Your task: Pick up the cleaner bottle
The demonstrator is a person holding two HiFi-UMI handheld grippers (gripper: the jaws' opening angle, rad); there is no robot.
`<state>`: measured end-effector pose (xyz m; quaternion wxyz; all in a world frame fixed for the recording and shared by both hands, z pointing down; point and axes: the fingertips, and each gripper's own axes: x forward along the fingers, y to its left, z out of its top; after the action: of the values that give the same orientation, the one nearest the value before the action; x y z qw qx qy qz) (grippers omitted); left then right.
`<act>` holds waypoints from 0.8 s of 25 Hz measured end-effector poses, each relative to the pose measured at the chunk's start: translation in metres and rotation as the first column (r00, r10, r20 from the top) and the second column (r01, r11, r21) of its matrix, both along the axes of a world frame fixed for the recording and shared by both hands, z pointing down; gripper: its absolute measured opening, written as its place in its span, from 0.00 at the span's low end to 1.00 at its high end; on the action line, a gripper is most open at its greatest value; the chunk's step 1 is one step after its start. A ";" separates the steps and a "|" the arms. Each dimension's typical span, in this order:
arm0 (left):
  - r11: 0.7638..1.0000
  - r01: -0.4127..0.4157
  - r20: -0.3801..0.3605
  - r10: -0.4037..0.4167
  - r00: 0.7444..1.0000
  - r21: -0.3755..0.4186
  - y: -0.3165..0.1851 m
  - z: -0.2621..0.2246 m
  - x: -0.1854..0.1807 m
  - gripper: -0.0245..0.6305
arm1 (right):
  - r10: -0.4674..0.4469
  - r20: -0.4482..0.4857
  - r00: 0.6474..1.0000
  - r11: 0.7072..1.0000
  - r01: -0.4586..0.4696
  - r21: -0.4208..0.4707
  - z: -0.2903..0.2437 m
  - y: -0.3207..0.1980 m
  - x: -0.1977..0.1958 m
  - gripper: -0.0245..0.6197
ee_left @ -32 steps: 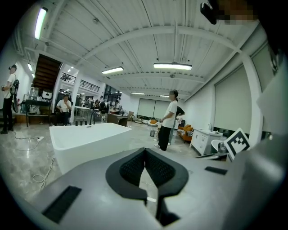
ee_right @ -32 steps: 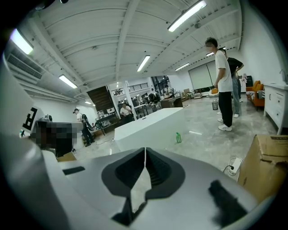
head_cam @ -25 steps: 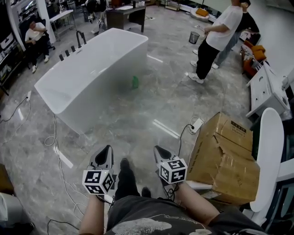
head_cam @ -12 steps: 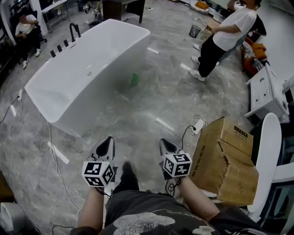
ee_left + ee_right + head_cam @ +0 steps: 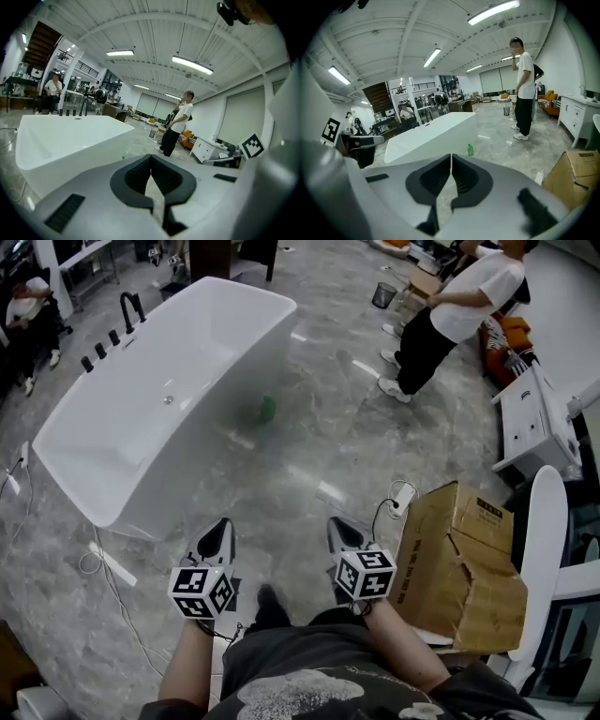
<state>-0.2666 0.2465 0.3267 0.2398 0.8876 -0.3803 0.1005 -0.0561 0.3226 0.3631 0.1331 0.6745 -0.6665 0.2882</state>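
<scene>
The cleaner bottle (image 5: 267,408) is small and green and stands upright on the grey marble floor, close to the white bathtub's side. In the right gripper view the cleaner bottle (image 5: 470,149) shows just above the jaws, far ahead. My left gripper (image 5: 222,526) and right gripper (image 5: 336,524) are held side by side low in the head view, well short of the bottle. Both point forward and a little down. The left gripper (image 5: 151,157) and the right gripper (image 5: 451,157) each have jaws shut tip to tip with nothing between them.
A long white bathtub (image 5: 234,306) lies ahead on the left. A torn cardboard box (image 5: 464,559) stands close on my right, with a power strip (image 5: 403,495) and cable beside it. A person in a white shirt (image 5: 459,306) stands far right near a white cabinet (image 5: 530,418). Cables run along the floor on the left.
I have walked forward: the bathtub and the cardboard box have come closer in the head view. Both grippers have stayed shut and side by side.
</scene>
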 end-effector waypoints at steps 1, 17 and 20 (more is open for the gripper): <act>1.000 -0.009 0.000 0.009 1.000 0.002 -0.007 0.000 0.003 0.06 | 0.003 -0.004 1.000 1.000 -0.003 -0.002 0.000 -0.004 0.001 0.08; 0.998 0.067 0.018 -0.067 0.998 -0.022 -0.096 0.007 0.043 0.06 | -0.010 0.011 1.000 1.000 0.010 0.020 0.013 -0.121 0.071 0.08; 0.994 0.109 0.022 -0.109 0.994 -0.016 -0.115 0.005 0.060 0.06 | -0.063 0.021 0.998 0.998 0.062 0.028 0.018 -0.157 0.087 0.08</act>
<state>-0.2066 0.1317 0.3321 0.2485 0.8622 -0.4300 0.1000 0.0313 0.1661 0.3810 0.1256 0.6518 -0.6925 0.2825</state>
